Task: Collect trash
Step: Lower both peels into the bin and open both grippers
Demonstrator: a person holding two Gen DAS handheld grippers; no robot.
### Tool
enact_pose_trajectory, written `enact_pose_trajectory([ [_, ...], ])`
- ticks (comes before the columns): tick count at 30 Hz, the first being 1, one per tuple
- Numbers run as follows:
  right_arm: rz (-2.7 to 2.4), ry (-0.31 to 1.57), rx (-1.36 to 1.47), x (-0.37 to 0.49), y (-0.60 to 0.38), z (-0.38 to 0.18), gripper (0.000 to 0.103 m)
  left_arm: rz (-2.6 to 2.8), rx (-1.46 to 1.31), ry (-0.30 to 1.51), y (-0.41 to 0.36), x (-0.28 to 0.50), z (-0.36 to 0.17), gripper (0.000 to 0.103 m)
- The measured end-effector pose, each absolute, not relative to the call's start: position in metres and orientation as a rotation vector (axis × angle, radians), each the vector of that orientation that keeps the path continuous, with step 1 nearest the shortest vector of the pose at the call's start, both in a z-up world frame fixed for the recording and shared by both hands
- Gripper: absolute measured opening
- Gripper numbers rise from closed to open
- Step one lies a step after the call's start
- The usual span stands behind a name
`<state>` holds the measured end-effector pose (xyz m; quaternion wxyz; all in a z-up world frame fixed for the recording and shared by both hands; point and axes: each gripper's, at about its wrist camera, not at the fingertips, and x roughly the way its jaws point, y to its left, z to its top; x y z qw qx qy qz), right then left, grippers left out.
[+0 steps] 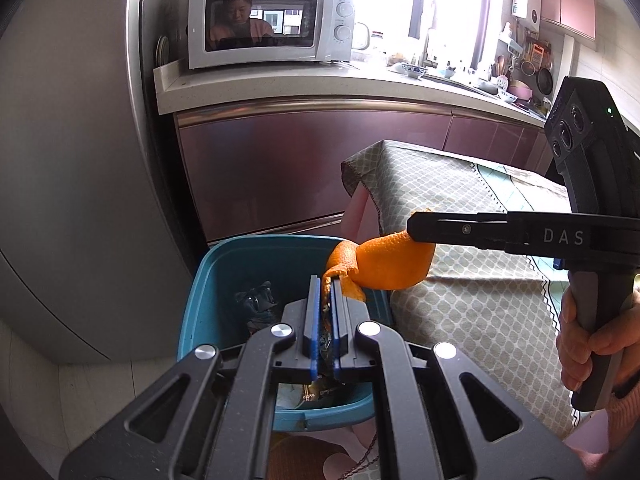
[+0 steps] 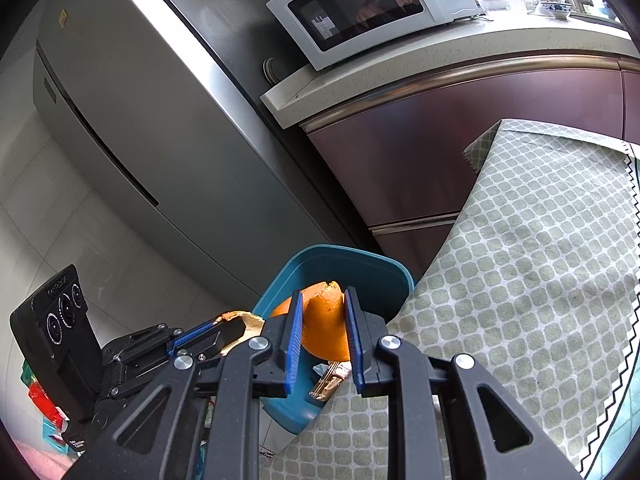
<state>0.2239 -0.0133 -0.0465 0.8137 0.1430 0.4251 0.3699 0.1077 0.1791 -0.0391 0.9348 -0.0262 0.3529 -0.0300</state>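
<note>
My right gripper [image 2: 322, 297] is shut on a cupped piece of orange peel [image 2: 326, 324], holding it above the teal trash bin [image 2: 372, 272]. In the left wrist view that gripper [image 1: 416, 232] reaches in from the right with the peel [image 1: 394, 264] hanging over the bin's [image 1: 212, 272] right rim. My left gripper [image 1: 326, 283] is shut on a thin curled strip of peel [image 1: 340, 258] over the bin. The same strip [image 2: 244, 320] shows its pale inside in the left gripper [image 2: 216, 327]. I cannot tell whether strip and cup are joined.
The bin holds a dark crumpled item [image 1: 258, 300] and a brown wrapper [image 2: 328, 380]. A table with a patterned cloth [image 1: 460, 200] stands right of the bin. A grey fridge [image 2: 132, 120] is at left, a counter with a microwave [image 1: 264, 20] behind. A hand [image 1: 584, 344] grips the right handle.
</note>
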Motion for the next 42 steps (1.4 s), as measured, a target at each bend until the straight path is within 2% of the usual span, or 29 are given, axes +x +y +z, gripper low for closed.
enact_pose_trajectory([
  [42, 0.762, 0.961, 0.248, 0.237, 0.018, -0.069, 0.019, -0.033, -0.072, 0.759, 0.183, 0.122, -0.06, 0.005],
])
